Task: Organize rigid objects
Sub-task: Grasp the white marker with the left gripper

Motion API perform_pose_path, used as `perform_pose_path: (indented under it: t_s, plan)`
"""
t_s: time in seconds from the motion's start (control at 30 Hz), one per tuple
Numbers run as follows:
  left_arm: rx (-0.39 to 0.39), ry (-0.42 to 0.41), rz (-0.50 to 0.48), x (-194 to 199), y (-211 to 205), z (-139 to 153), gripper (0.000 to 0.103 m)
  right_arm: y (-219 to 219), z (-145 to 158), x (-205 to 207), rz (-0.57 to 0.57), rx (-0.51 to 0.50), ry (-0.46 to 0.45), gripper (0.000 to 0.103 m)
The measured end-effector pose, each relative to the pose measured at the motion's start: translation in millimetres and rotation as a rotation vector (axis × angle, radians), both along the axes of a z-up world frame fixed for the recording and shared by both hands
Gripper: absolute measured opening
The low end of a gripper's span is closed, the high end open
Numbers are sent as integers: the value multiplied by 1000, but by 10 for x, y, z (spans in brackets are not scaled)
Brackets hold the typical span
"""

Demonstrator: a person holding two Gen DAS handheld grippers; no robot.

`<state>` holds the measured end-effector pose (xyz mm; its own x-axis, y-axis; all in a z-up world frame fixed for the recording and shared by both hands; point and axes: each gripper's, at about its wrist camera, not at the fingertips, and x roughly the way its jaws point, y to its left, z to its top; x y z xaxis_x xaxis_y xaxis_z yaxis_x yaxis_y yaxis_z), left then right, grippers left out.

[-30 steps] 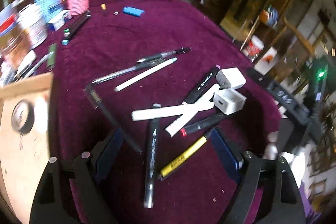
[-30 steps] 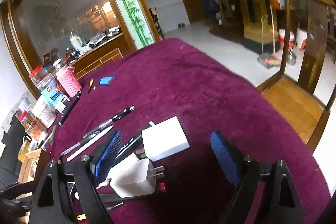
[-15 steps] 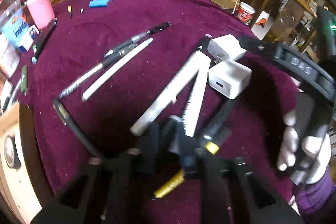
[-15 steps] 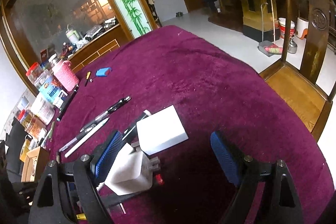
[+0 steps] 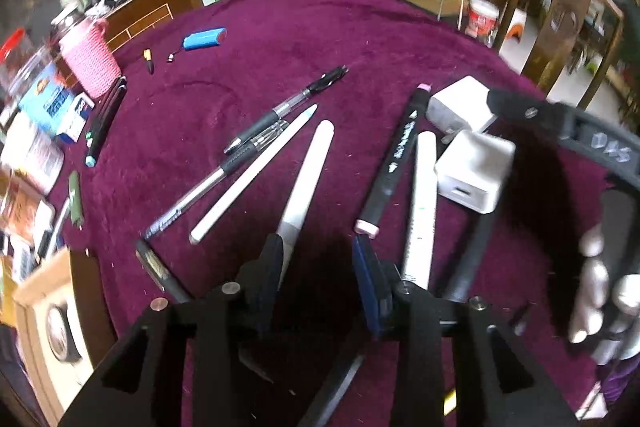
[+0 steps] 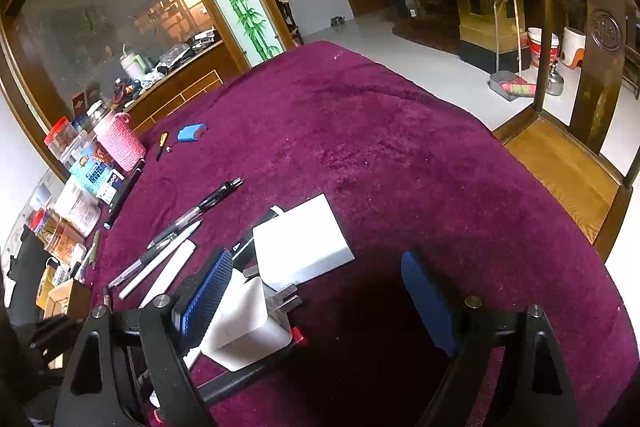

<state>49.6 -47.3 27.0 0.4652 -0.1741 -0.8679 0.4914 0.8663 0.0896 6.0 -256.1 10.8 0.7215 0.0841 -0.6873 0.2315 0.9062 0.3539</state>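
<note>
Several pens and markers lie on the maroon tablecloth [image 5: 304, 39]. My left gripper [image 5: 320, 267] is open, fingers partly apart, empty. Its left finger rests against the lower end of a white marker [image 5: 308, 171]; a second white marker [image 5: 420, 203] lies just outside its right finger. A black marker with pink ends [image 5: 396, 155] lies between them. Two white chargers [image 5: 476, 167] [image 5: 460, 107] sit at the right. My right gripper [image 6: 316, 295] is open above the chargers [image 6: 248, 323] [image 6: 300, 239].
A pink knitted cup [image 5: 90, 59], boxes and jars line the left edge. A blue lighter [image 5: 204, 38] lies at the back. A cardboard box [image 5: 44, 323] stands at the lower left. A wooden chair [image 6: 580, 131] stands beyond the table's right edge.
My left gripper went from wide open to nearly shut, then reopened partly. The white marker swung from lying crosswise to pointing away. The right gripper barely moved.
</note>
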Motion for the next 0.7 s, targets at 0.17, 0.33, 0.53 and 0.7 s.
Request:
perform_pose_path:
  t_s: [0.17, 0.33, 0.53, 0.7]
  plan:
    - [28, 8, -4, 137, -30, -52, 27, 2, -22, 14, 8, 10, 10, 89]
    - [42, -20, -13, 186, -162, -81, 36, -5, -34, 26, 9, 17, 13, 89]
    - [64, -61, -50, 110, -286, -132, 24, -17, -68, 42, -2, 25, 24, 89]
    - [7, -2, -29, 108, -192, -155, 0, -13, -80, 46, -8, 19, 31, 89]
